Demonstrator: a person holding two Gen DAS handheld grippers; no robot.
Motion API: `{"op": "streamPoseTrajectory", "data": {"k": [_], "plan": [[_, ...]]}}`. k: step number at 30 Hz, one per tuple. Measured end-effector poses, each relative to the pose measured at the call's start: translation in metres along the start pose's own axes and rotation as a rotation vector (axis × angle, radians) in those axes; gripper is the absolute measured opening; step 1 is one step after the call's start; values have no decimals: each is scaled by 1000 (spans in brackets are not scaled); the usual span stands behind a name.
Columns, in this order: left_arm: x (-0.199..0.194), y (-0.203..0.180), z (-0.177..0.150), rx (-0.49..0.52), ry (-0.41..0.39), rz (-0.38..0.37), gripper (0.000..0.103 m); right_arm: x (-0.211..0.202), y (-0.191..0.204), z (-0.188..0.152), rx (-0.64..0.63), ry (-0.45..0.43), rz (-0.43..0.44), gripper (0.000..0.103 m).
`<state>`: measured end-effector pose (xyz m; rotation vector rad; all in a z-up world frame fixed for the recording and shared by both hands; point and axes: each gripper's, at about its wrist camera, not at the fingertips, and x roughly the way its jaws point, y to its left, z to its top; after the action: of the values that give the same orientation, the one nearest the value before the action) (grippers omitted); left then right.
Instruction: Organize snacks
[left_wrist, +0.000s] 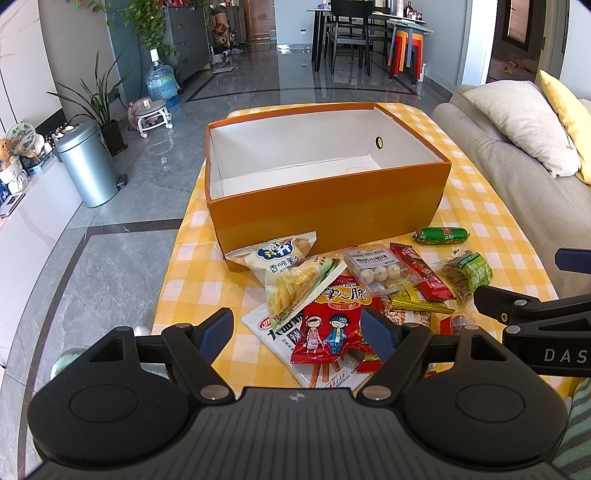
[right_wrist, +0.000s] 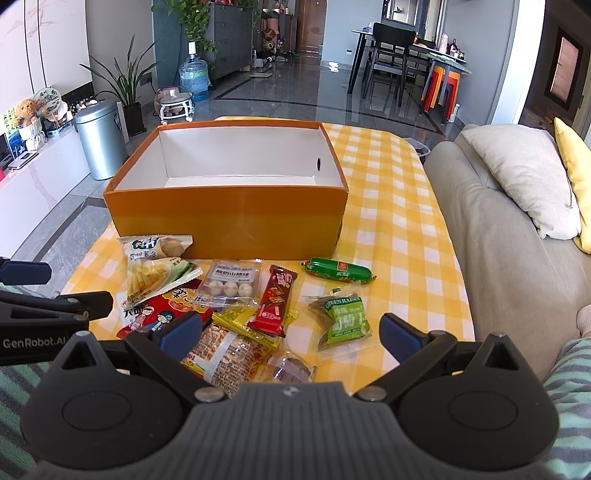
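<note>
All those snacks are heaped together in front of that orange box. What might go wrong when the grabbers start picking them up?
Probably two things. The red cartoon packet lies over a white packet and under the potato-stick bag, so the open left gripper may drag neighbours along. The green sausage is round and might roll on the checked tablecloth if the open right gripper nudges it. The orange box holds nothing yet.

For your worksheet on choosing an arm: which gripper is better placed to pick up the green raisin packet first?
Right. The right gripper is open and the green raisin packet lies between its fingers. The left gripper, also open, frames the red cartoon packet, with the raisins off to its right.
</note>
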<state>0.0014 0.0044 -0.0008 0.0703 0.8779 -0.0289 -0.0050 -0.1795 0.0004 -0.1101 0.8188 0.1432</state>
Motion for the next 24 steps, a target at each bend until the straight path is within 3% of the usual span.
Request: {"op": "streamPoseTrajectory", "data": {"k": [14,19,24], "plan": [[2,4,0,17,3,-27,91,3,-3,-1,16,8,6,99],[7,3,8,64,2,-49,80,12,-7,1,28,31,27,98],[22,7,17,25,57,-116,74,23,-8,4,25,65,45,89]]}}
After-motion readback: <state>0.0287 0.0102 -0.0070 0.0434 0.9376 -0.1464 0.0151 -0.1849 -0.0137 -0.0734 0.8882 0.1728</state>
